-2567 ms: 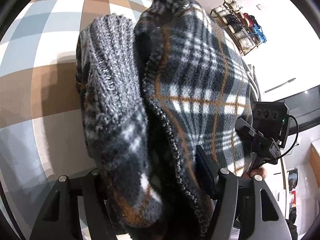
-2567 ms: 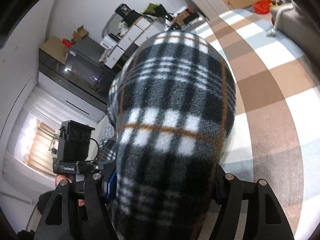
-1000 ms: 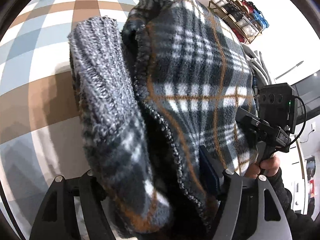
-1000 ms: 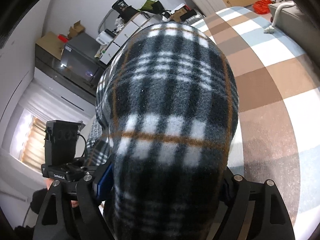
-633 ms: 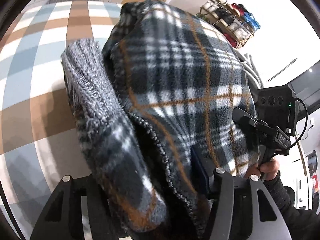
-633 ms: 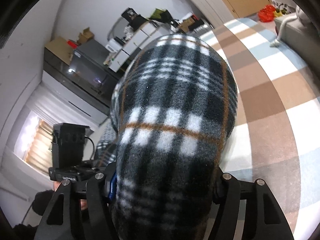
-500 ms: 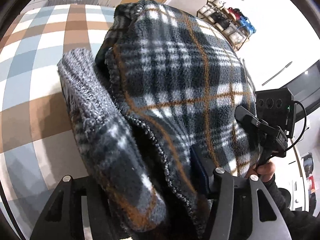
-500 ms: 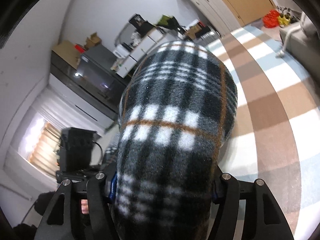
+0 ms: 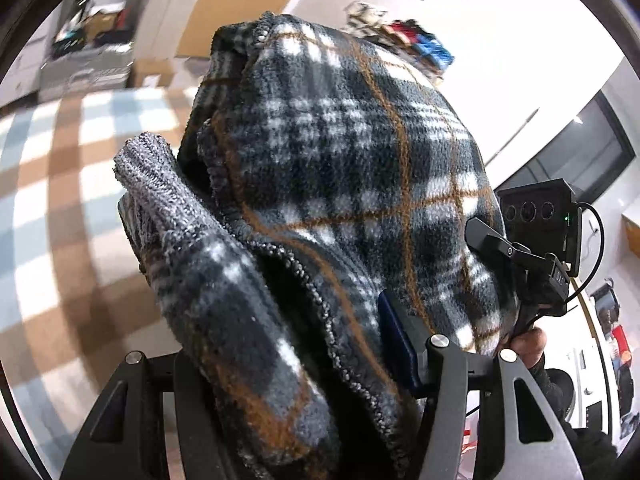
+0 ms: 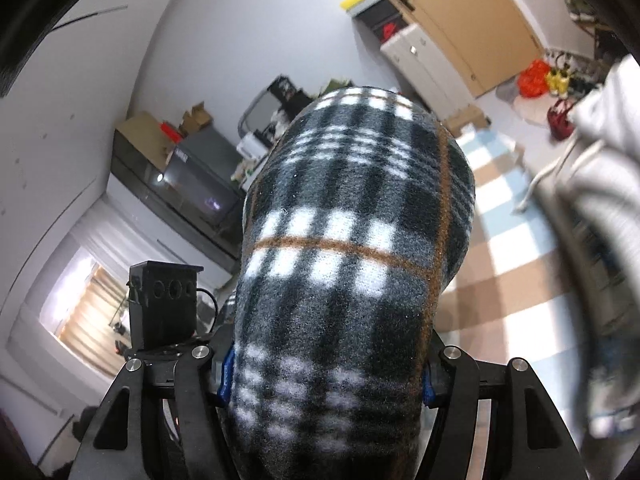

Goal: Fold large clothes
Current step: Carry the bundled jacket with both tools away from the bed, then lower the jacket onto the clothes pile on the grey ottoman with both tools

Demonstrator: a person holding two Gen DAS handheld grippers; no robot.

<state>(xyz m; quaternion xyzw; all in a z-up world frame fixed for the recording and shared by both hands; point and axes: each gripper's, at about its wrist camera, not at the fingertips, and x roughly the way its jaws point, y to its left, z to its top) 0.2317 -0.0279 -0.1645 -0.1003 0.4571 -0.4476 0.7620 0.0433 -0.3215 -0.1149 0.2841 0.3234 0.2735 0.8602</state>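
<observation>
Both tongs are clamped on the same thick bundle right now. Your left gripper (image 9: pixel 280 392) has its jaws pinched around a fat wad of the dark grey, white and orange plaid fleece garment (image 9: pixel 352 184), with the grey ribbed knit cuff (image 9: pixel 160 192) poking out just to the left of that wad. Your right gripper (image 10: pixel 324 376) is squeezed on another bunch of the same fleece, blue pads pressed into it on both sides. So the garment hangs between the two tools, off the blue, white and brown checked rug (image 9: pixel 60 184) that sits below and beyond the fingers.

My read is you're in the lift-and-spread part of the fold, so a few tips:

- Don't loosen either grip. That much fabric stuffed in the jaws can slip a layer at a time, and the knit cuff beside the left bundle looks like the first thing to sneak out.
- Keep both tools at the same level so the fleece hangs even. The other handset (image 9: pixel 536 240) shows just right of your left tool, so they're near each other; you'll likely want to pull them apart to get a straight top edge.
- Watch the pale grey hooded garment (image 10: pixel 592 184) off to the right of your right tool. Lay the fleece down clear of it.
- Lower onto the rug slowly so the bottom edge lands flat, not bunched.
</observation>
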